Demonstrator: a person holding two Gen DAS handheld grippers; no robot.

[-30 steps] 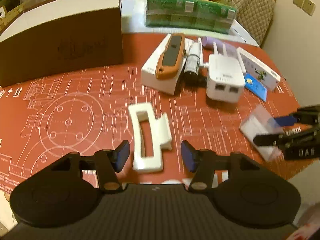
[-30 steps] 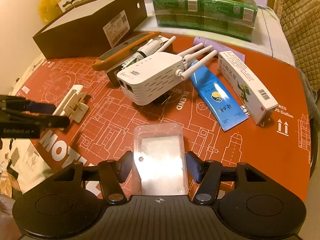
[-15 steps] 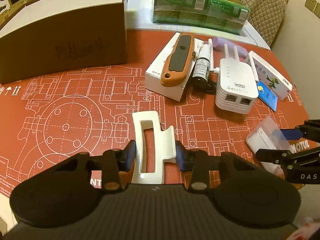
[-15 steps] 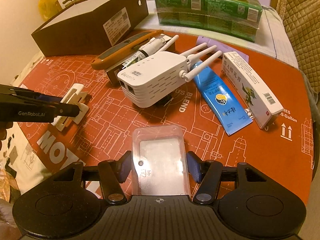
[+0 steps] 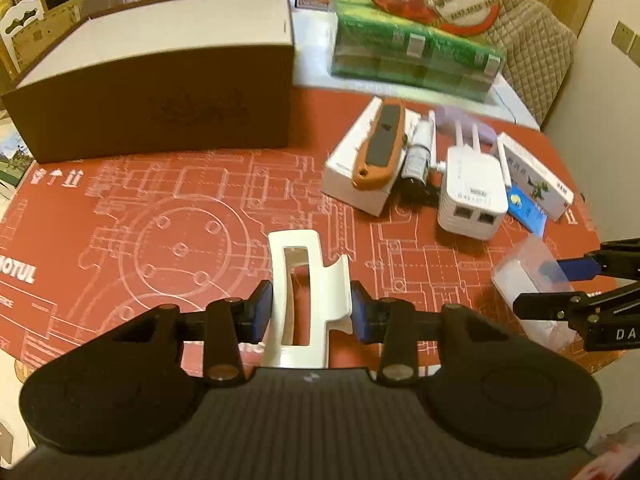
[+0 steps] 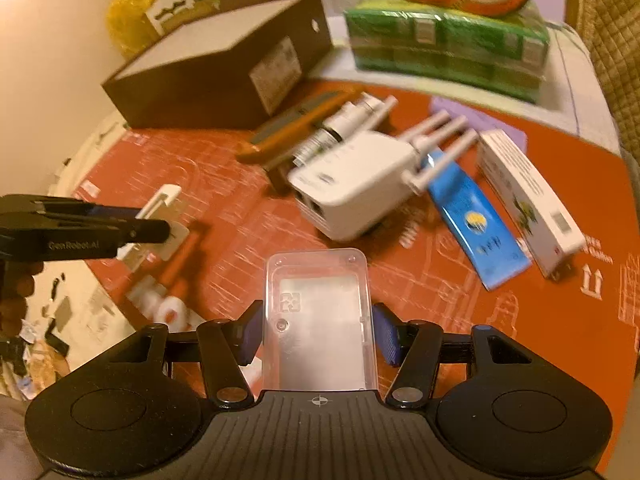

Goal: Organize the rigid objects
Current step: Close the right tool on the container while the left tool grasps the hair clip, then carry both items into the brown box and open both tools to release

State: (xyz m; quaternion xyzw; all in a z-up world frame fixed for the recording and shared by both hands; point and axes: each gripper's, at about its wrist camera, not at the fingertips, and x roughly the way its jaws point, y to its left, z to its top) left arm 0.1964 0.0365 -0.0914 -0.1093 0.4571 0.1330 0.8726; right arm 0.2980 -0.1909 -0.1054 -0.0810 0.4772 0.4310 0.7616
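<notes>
**A:** So the left claw (image 5: 311,307) has just been closing, and its blue pads are now pressed on both sides of the white plastic bracket (image 5: 304,296), near the front edge of the table (image 5: 120,208). The bracket was lying loose on the mat a second ago. Looks like it's grabbed and ready to go somewhere, maybe the brown box (image 5: 160,92) at the back-left?

**B:** Probably. The right claw (image 6: 318,330) is clamped on the clear plastic case (image 6: 320,320), same as before. The right view shows the bracket (image 6: 160,220) side-on, apparently clear of the mat, which the left view can't show.
</notes>
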